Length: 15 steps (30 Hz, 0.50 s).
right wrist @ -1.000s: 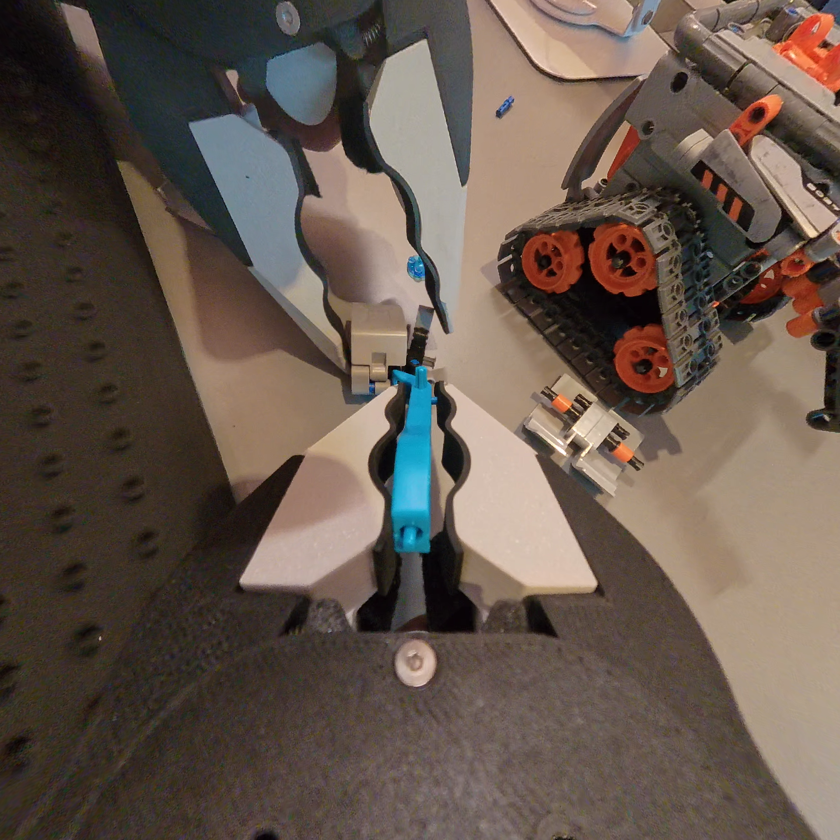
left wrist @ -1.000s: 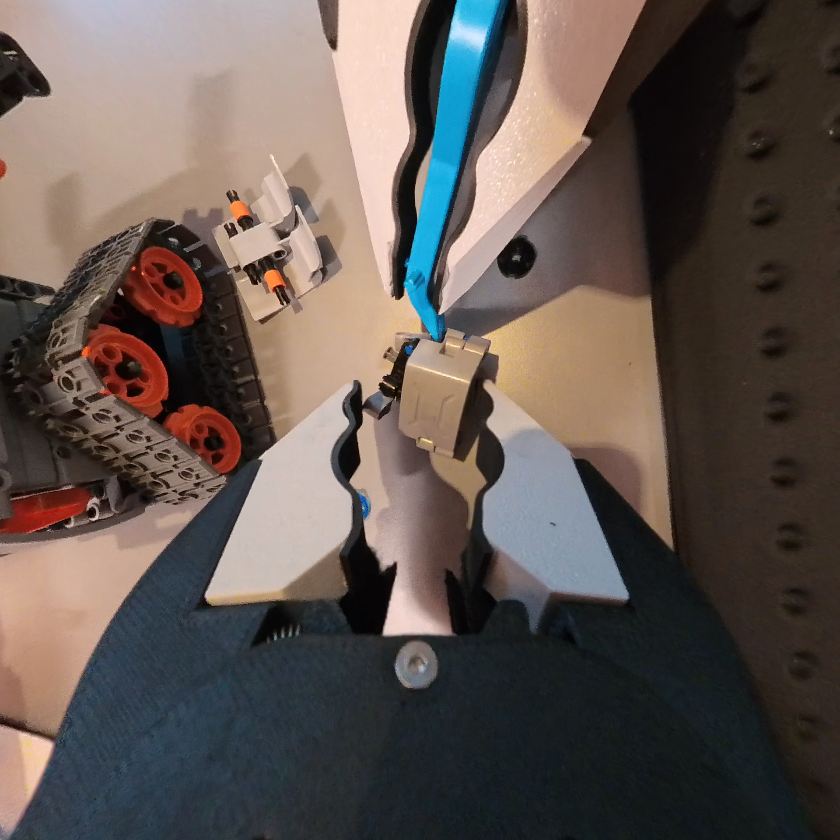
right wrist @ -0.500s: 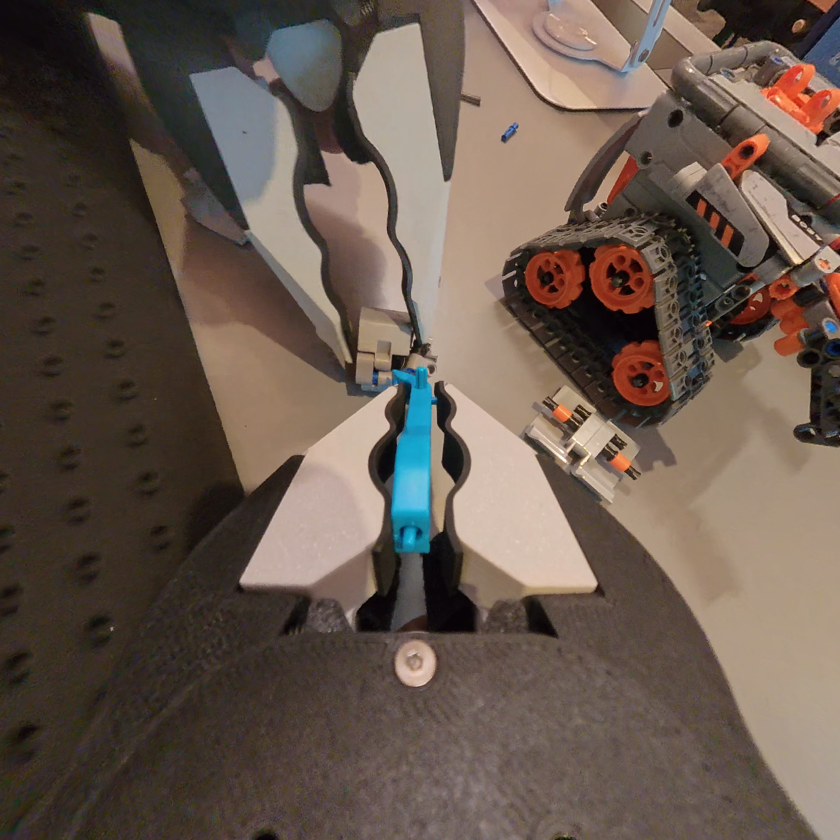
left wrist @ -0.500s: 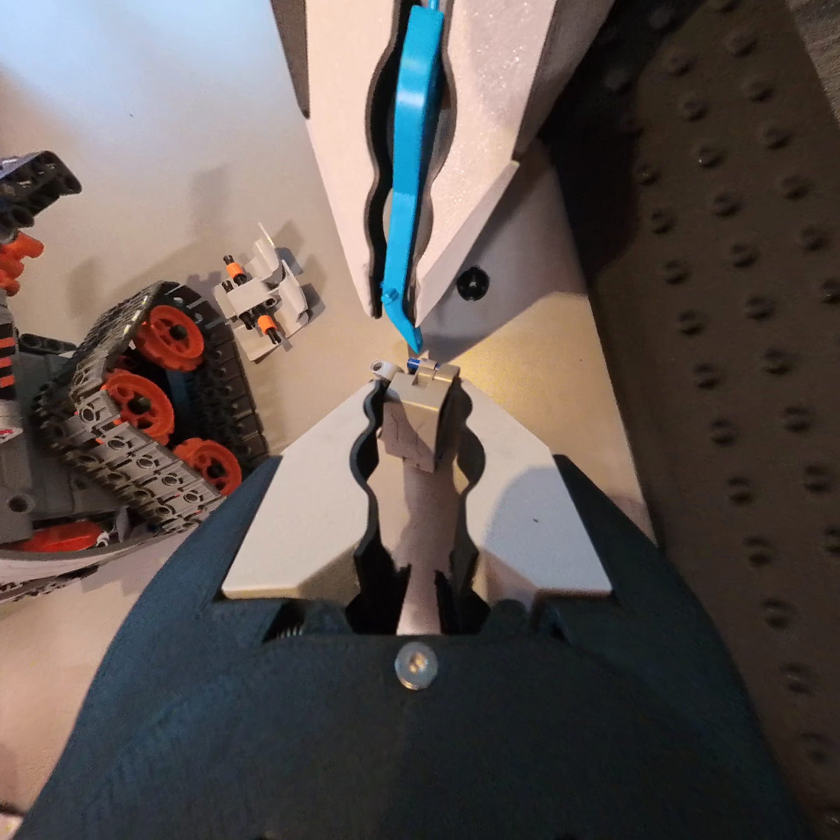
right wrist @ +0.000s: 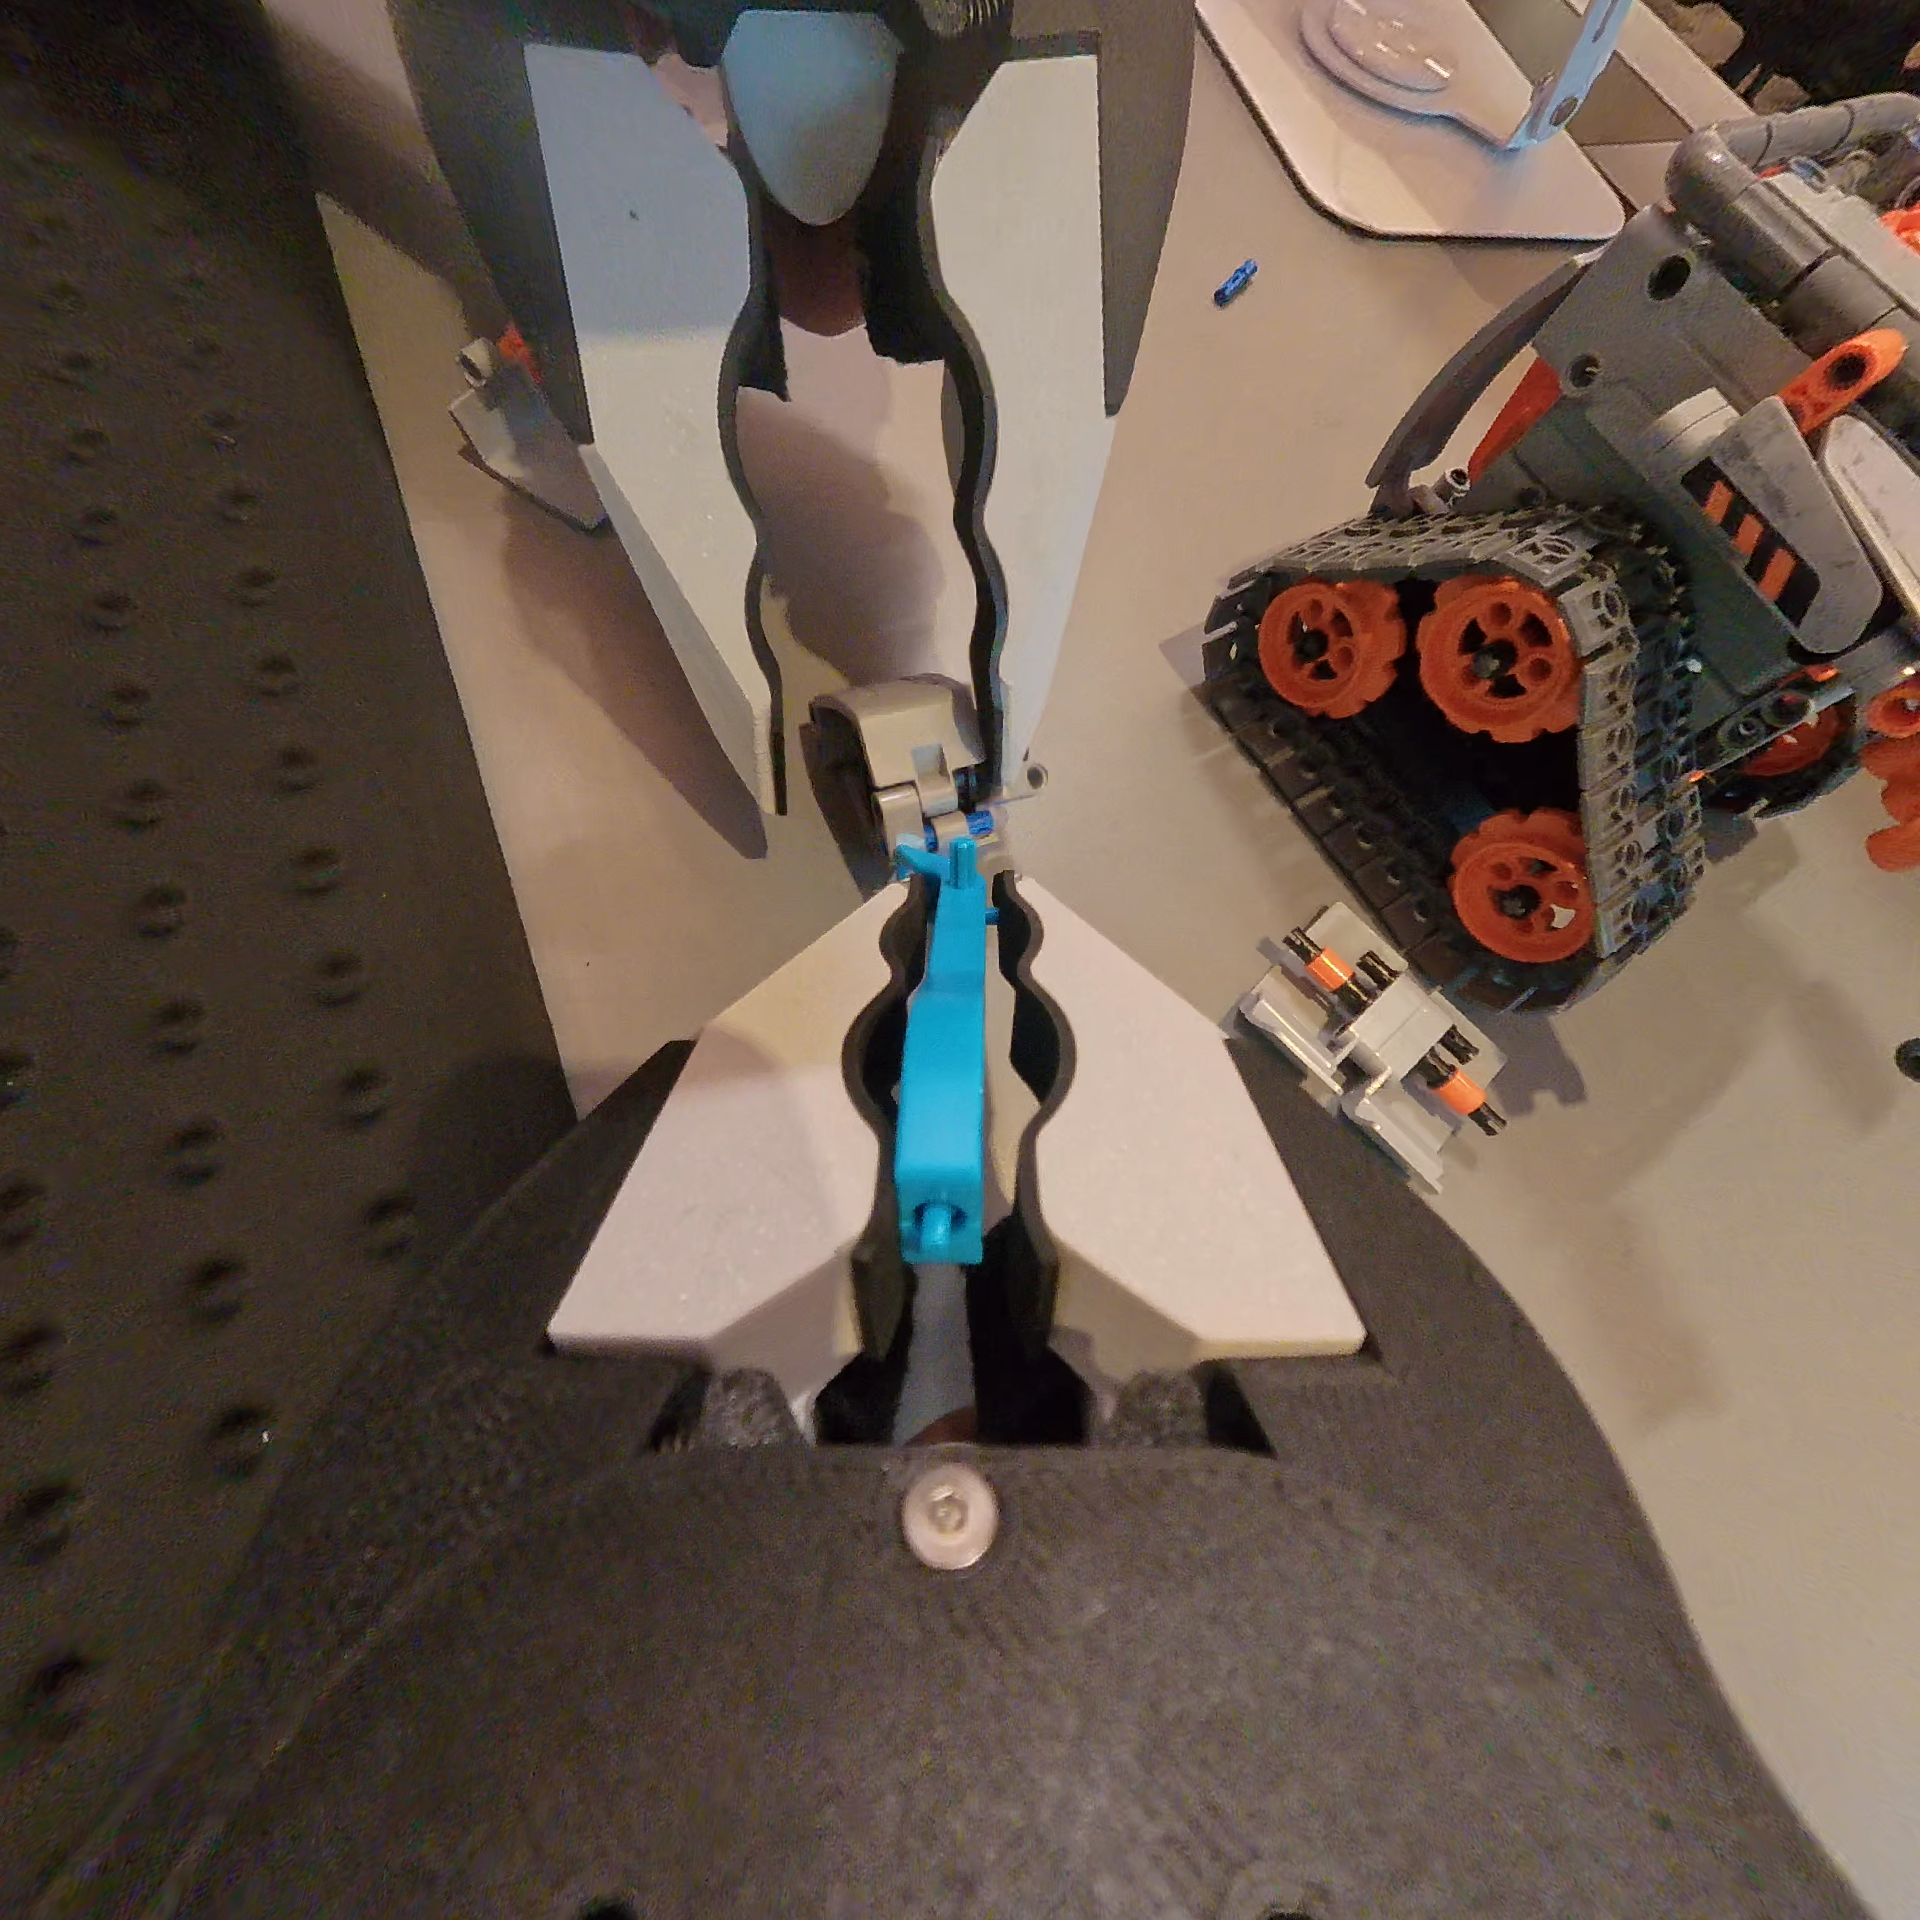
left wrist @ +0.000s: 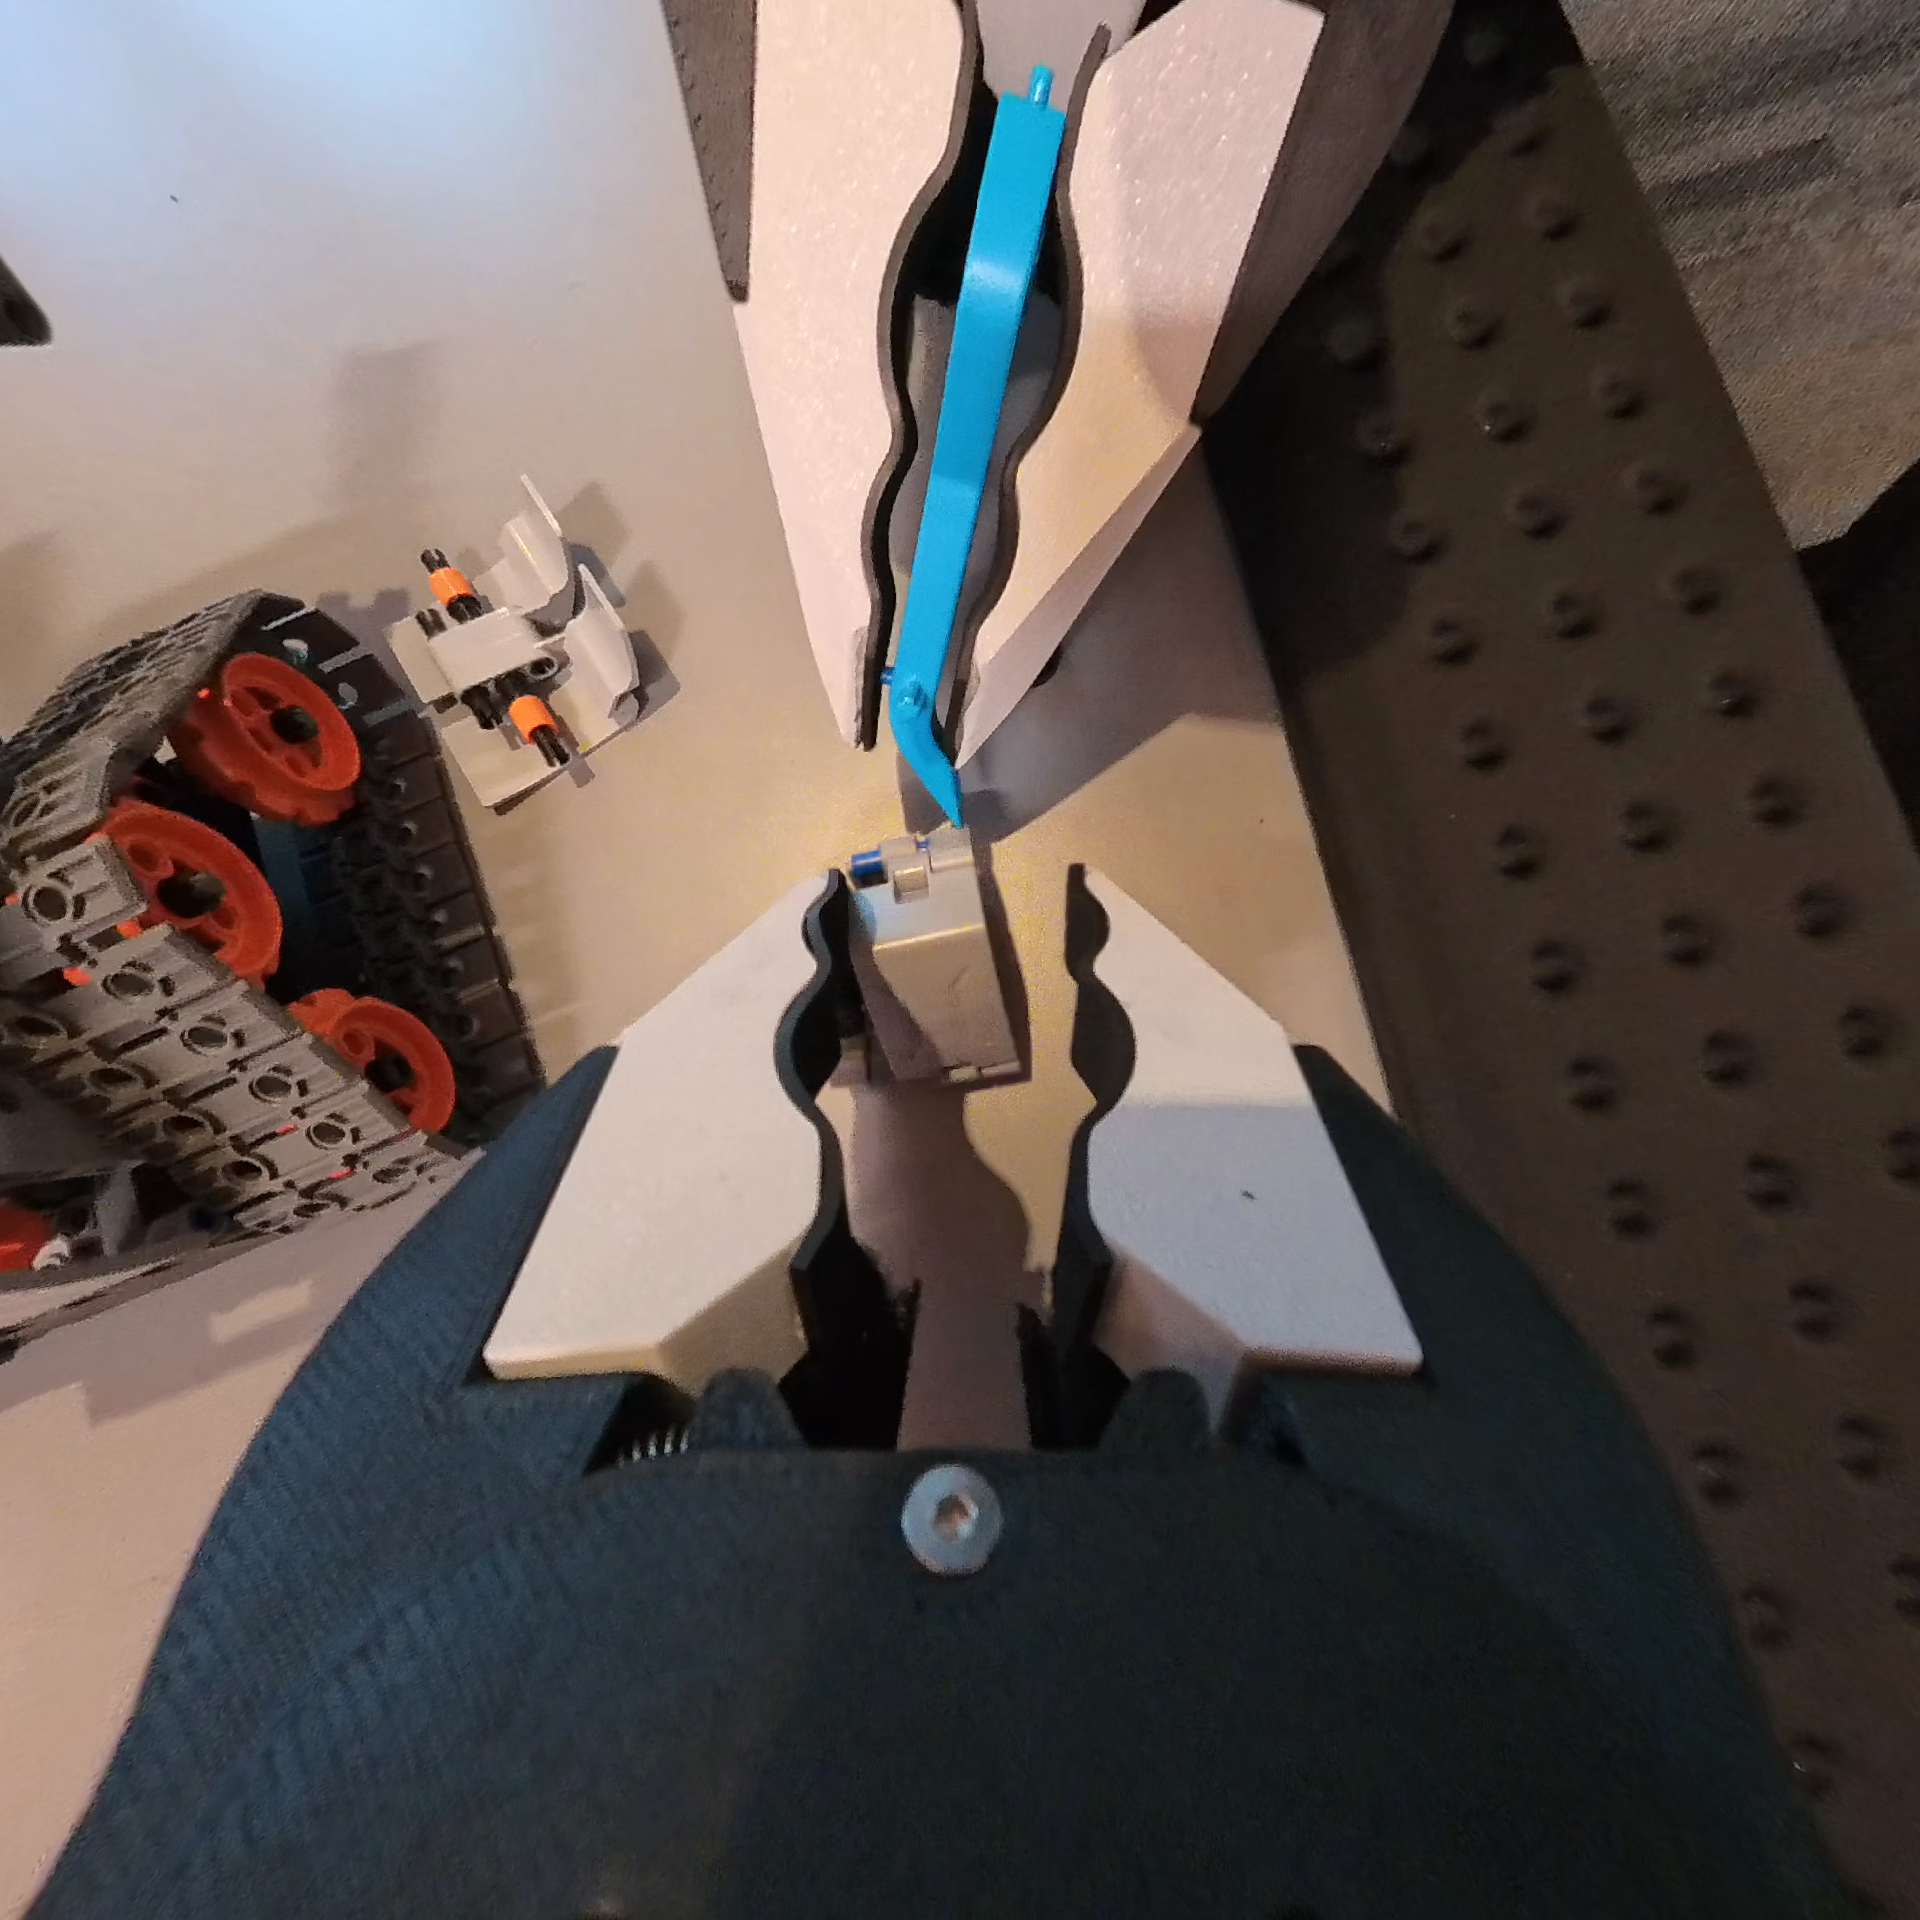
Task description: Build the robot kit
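Right tongs pinch a bright blue plastic pry tool; its tip touches a small grey plastic brick assembly; left tongs stand spread, the assembly against one finger only; beyond, on the pale table, a grey winged piece with orange bushings, then a grey tracked vehicle with orange wheels.

A hobby or lab workbench, by the look of it. A pale tabletop carries a brick-built tracked vehicle (orange wheels), with a dark perforated mat at left.
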### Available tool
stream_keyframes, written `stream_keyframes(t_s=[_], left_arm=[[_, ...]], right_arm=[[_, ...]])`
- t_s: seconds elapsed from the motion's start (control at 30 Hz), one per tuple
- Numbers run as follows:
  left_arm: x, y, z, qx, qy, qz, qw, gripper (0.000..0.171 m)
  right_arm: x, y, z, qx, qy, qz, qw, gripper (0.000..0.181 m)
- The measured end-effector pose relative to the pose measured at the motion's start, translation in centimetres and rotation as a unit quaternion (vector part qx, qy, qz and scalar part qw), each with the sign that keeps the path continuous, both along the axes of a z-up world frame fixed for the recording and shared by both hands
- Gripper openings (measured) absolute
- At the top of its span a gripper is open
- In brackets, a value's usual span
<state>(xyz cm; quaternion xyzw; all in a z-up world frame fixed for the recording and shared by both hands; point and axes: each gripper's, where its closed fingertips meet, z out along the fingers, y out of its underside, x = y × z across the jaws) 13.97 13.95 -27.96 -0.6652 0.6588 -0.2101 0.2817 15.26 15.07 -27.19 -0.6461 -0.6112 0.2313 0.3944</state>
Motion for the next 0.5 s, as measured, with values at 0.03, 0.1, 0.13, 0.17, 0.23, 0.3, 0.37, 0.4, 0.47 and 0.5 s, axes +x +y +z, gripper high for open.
stream_keyframes(t_s=[0.03, 0.1, 0.13, 0.17, 0.23, 0.3, 0.37, 0.4, 0.47, 0.5], left_arm=[[-0.16, 0.08, 0.07, -0.003, -0.001, 0.003, 1.000, 0.041], [-0.50, 0.22, 0.28, -0.005, -0.003, 0.008, 1.000, 0.045], [-0.64, 0.31, 0.40, -0.004, -0.005, 0.013, 1.000, 0.046], [-0.77, 0.39, 0.48, -0.003, -0.006, 0.018, 1.000, 0.047], [-0.85, 0.45, 0.40, -0.002, -0.005, 0.027, 1.000, 0.046], [-0.93, 0.76, -0.06, 0.007, 0.007, 0.039, 0.999, 0.041], [-0.71, 0.85, -0.06, 0.010, -0.002, 0.042, 0.999, 0.032], [-0.64, 0.77, -0.06, 0.006, -0.005, 0.040, 0.999, 0.031], [-0.66, 0.89, 0.05, 0.010, -0.009, 0.041, 0.999, 0.030], [-0.70, 0.97, 0.03, 0.012, -0.009, 0.043, 0.999, 0.030]], right_arm=[[0.00, 0.02, 0.05, 0.001, 0.001, 0.000, 1.000, 0.011], [0.02, 0.06, 0.13, 0.001, 0.003, -0.001, 1.000, 0.011], [0.01, 0.08, 0.23, 0.001, 0.004, -0.001, 1.000, 0.011], [-0.02, 0.12, 0.32, 0.002, 0.005, 0.000, 1.000, 0.011], [-0.05, 0.28, 0.50, 0.003, 0.006, -0.001, 1.000, 0.011], [-0.13, 0.38, 0.58, 0.004, 0.004, 0.001, 1.000, 0.011], [-0.19, 0.45, 0.50, 0.007, -0.002, 0.002, 1.000, 0.011], [-0.20, 0.54, 0.46, 0.010, -0.006, 0.003, 1.000, 0.011], [-0.27, 0.55, 0.39, 0.009, -0.010, 0.006, 1.000, 0.011], [-0.32, 0.44, 0.33, 0.011, -0.012, 0.010, 1.000, 0.011]])
